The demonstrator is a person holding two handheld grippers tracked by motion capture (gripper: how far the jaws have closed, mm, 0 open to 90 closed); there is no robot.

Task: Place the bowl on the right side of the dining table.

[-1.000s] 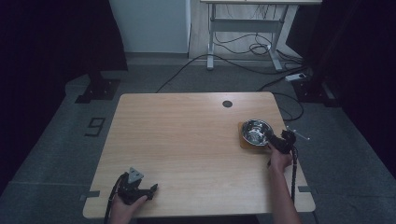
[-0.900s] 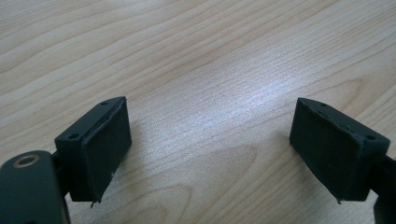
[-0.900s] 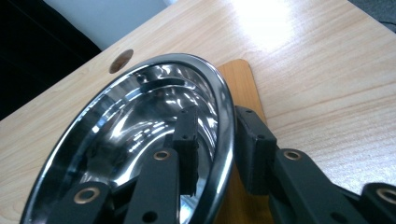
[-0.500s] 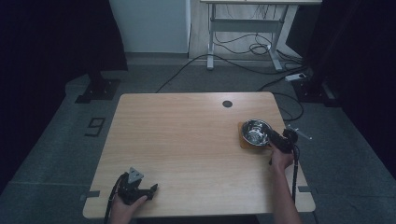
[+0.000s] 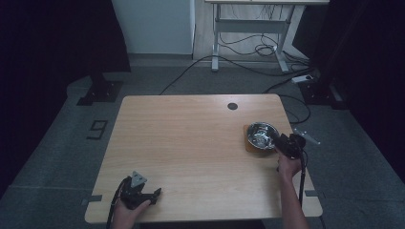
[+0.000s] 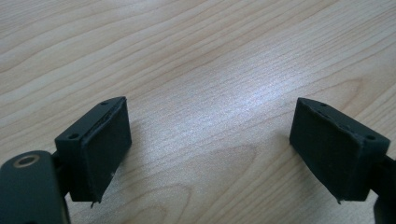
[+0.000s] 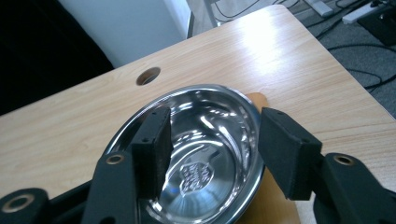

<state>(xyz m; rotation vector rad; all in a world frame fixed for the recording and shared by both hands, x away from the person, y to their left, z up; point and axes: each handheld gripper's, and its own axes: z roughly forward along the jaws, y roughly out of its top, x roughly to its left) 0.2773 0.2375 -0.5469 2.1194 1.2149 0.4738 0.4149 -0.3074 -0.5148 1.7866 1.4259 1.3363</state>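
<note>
A shiny steel bowl (image 5: 261, 135) stands on a brown mat (image 5: 248, 145) near the table's right edge. My right gripper (image 5: 282, 143) hovers just right of it, tilted down toward it. In the right gripper view the bowl (image 7: 210, 154) lies under the right gripper (image 7: 215, 122). Its jaws have just been opening, and the bowl's near rim lies between them with neither pad touching it. My left gripper (image 5: 154, 195) rests at the table's front left. It stands open (image 6: 210, 123) over bare wood, with nothing between the pads.
A round cable hole (image 5: 232, 106) lies at the back of the wooden table (image 5: 191, 143), behind the bowl. Cables run over the grey floor beyond the table, under a white desk frame (image 5: 248, 28). Black stands (image 5: 100, 90) flank the table.
My right hand has lifted and drawn back slightly from the bowl, which has stayed on its mat. The left hand and gripper have not moved.
</note>
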